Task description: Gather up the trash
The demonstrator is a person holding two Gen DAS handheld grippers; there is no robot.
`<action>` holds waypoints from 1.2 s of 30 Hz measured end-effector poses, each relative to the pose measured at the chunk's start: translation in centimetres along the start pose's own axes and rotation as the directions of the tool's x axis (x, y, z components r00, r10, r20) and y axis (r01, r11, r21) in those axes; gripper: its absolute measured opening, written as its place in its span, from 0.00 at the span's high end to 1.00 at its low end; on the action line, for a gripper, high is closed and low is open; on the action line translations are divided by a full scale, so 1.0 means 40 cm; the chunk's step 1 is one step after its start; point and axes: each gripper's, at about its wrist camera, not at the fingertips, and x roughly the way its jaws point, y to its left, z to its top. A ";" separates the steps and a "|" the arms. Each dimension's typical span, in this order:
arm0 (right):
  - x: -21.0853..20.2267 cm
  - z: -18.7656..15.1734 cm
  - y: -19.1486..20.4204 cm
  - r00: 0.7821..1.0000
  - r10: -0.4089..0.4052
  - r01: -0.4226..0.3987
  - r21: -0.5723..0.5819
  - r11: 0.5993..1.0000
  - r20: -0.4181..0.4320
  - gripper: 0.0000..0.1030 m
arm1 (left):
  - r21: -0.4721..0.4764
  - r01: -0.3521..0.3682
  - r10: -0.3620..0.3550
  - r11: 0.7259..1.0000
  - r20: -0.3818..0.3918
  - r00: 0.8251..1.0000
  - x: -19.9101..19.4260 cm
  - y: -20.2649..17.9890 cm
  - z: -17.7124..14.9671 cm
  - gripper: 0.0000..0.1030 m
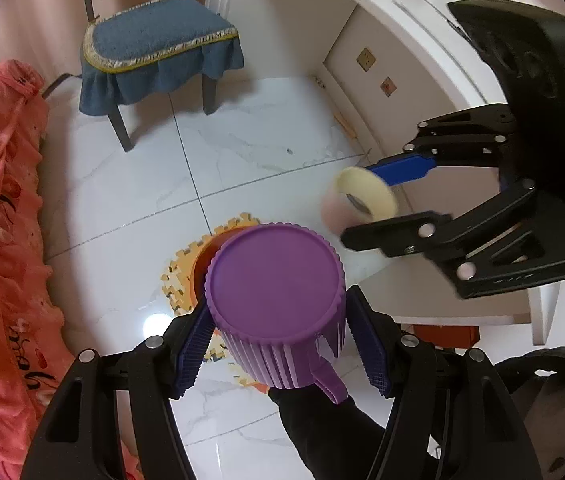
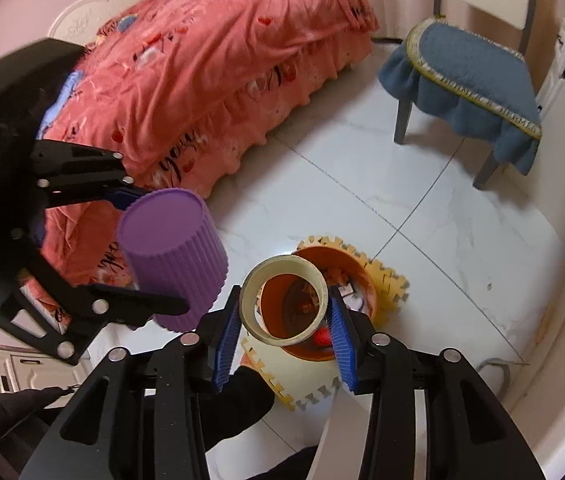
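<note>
My left gripper is shut on a ribbed purple cup, held upside down with its handle toward me, above an orange bin on the floor. My right gripper is shut on a cream tape roll, held just over the orange bin, which holds some scraps. The right gripper with the tape roll shows in the left wrist view to the right of the cup. The cup shows in the right wrist view left of the tape.
The bin stands on a yellow foam puzzle mat on white tile floor. A bed with a pink cover is on one side, a chair with a blue cushion beyond, and a white desk on the other side.
</note>
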 end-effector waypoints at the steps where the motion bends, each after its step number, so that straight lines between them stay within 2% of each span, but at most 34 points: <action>1: 0.014 0.003 -0.001 1.000 0.001 -0.001 0.008 1.000 -0.004 0.51 | 0.001 0.001 -0.001 1.000 -0.007 1.000 0.004 0.007 -0.003 0.36; 5: 0.031 0.008 -0.002 1.000 -0.018 0.018 0.030 0.999 -0.002 0.43 | 0.002 0.003 -0.003 1.000 -0.026 1.000 0.018 0.024 -0.006 0.36; 11: 0.007 0.003 -0.023 1.000 -0.026 0.025 0.050 0.998 0.004 0.43 | 0.036 0.010 -0.009 0.999 -0.030 1.000 0.031 0.008 0.007 0.36; 13: -0.006 0.001 -0.027 1.000 -0.023 0.022 0.062 0.998 0.012 0.43 | 0.050 0.004 -0.003 0.999 -0.027 1.000 0.035 0.003 0.013 0.33; 15: -0.018 -0.004 -0.032 0.999 -0.026 0.024 0.067 0.997 0.019 0.43 | 0.052 -0.003 0.003 0.999 -0.013 1.000 0.036 0.002 0.021 0.24; 22: -0.037 -0.018 -0.034 1.000 -0.018 0.017 0.063 0.998 0.022 0.43 | 0.045 -0.019 0.020 0.999 -0.023 1.000 0.034 -0.005 0.028 0.24; 27: -0.078 -0.034 -0.030 0.999 -0.018 0.016 0.049 0.999 0.040 0.43 | 0.066 -0.047 0.048 0.997 -0.023 0.999 -0.005 -0.033 0.022 0.23; 31: -0.129 -0.055 -0.033 0.998 -0.022 0.019 0.054 0.998 0.060 0.43 | 0.049 -0.059 0.058 0.997 0.011 0.998 -0.050 -0.068 0.024 0.19; 36: -0.241 -0.098 -0.026 0.991 -0.026 0.015 0.077 0.997 0.134 0.34 | 0.050 -0.107 0.102 0.993 0.081 0.991 -0.128 -0.157 0.029 0.13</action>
